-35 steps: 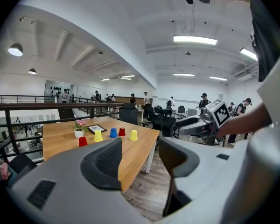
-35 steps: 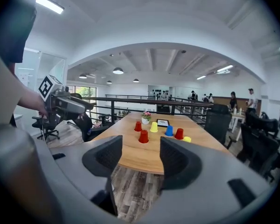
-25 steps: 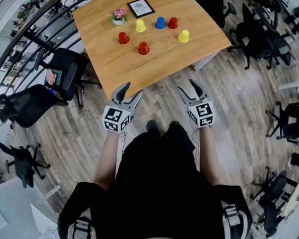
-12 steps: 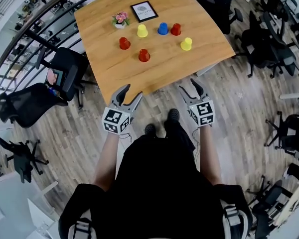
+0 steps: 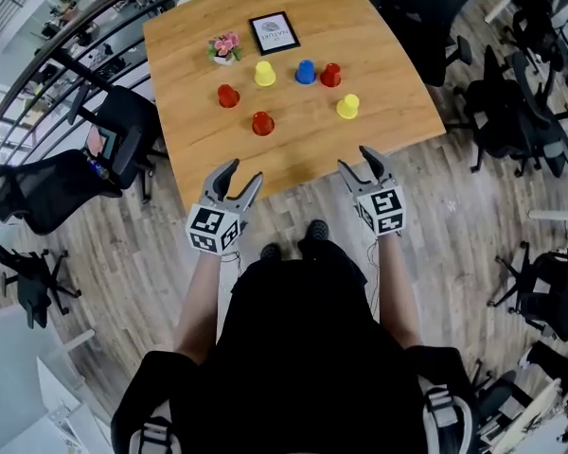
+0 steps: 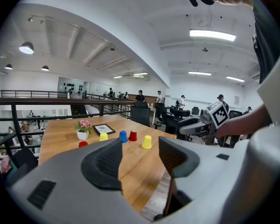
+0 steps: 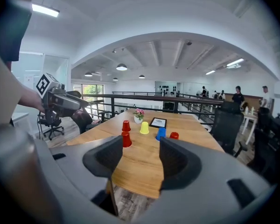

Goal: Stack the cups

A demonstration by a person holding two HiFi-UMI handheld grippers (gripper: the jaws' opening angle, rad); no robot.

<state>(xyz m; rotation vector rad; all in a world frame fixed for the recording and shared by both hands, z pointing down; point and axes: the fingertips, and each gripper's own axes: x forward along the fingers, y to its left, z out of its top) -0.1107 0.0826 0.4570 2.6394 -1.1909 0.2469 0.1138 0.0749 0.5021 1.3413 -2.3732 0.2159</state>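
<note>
Table (image 5: 388,55) nearer L claw (image 5: 244,170), R claw (image 5: 354,159)

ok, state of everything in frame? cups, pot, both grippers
Three red plastic cups: upside down, apart, unstacked.
Two yellow plastic cups: upside down, apart, unstacked.
Blue plastic cup: upside down, unstacked.
Small white flower pot: upright.
Left gripper: fingers open, empty.
Right gripper: fingers open, empty.

Left gripper (image 6: 140,149), jaws apart and empty, before cups (image 6: 123,136) on wooden table (image 6: 58,133).
</note>
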